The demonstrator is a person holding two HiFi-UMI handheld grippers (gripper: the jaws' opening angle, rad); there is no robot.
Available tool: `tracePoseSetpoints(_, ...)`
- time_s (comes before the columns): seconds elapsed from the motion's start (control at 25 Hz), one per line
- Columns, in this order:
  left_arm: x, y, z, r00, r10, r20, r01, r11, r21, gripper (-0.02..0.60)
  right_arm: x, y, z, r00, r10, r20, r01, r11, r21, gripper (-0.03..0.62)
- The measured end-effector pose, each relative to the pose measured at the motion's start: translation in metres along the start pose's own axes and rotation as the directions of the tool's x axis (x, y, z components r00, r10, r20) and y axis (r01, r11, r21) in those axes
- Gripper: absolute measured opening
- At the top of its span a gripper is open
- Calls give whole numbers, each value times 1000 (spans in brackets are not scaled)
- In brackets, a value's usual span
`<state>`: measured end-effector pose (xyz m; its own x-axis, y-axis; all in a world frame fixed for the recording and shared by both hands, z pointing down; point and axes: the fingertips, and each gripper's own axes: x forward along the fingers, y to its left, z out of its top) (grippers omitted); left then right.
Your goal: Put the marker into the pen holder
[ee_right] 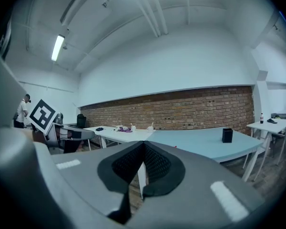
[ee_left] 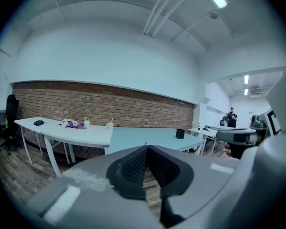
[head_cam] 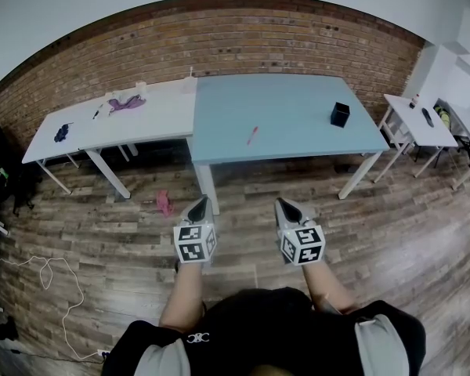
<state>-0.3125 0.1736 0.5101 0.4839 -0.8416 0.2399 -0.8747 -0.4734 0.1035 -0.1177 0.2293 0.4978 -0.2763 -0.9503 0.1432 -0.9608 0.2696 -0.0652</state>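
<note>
A pink marker [head_cam: 252,135] lies near the middle of the light-blue table [head_cam: 290,139]. The black pen holder [head_cam: 340,114] stands toward that table's right end; it also shows as a small dark box, the pen holder [ee_left: 180,133] in the left gripper view and the pen holder [ee_right: 227,135] in the right gripper view. My left gripper [head_cam: 199,204] and right gripper [head_cam: 285,206] are held side by side over the wooden floor, well short of the table. Both are shut with nothing between the jaws: left gripper [ee_left: 147,148], right gripper [ee_right: 144,143].
A white table [head_cam: 113,124] joins the blue one on the left and carries purple cloth [head_cam: 126,103], cups and a dark object [head_cam: 63,133]. A pink thing [head_cam: 164,202] lies on the floor by the table leg. A cable [head_cam: 59,284] trails at left. More white desks [head_cam: 419,124] stand at right.
</note>
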Motion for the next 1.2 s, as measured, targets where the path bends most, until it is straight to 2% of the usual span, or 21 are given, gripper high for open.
tracePoseSetpoints(0.4, 4, 39, -7, 1000, 6, -18, -7, 1000, -27, 5, 22, 18, -6, 1000, -14, -17, 14, 1000, -15, 5)
tracePoseSetpoints(0.76, 25, 60, 4, 1000, 27, 2, -27, 1000, -10, 5, 57, 3, 3, 1000, 2, 2, -2, 1000, -13, 5)
tracePoseSetpoints(1.0, 60, 76, -2, 997, 72, -17, -72, 997, -12, 5, 98, -17, 1, 998, 66, 0, -66, 998, -3, 5)
tracePoseSetpoints(1.12, 88, 79, 4, 996, 89, -8, -89, 996, -8, 5, 130, -39, 4, 996, 95, 5, -95, 995, 17, 5)
tracePoseSetpoints(1.2, 113, 82, 9, 995, 101, -5, -101, 995, -7, 5, 153, -52, 9, 994, 110, 4, -110, 994, -5, 5)
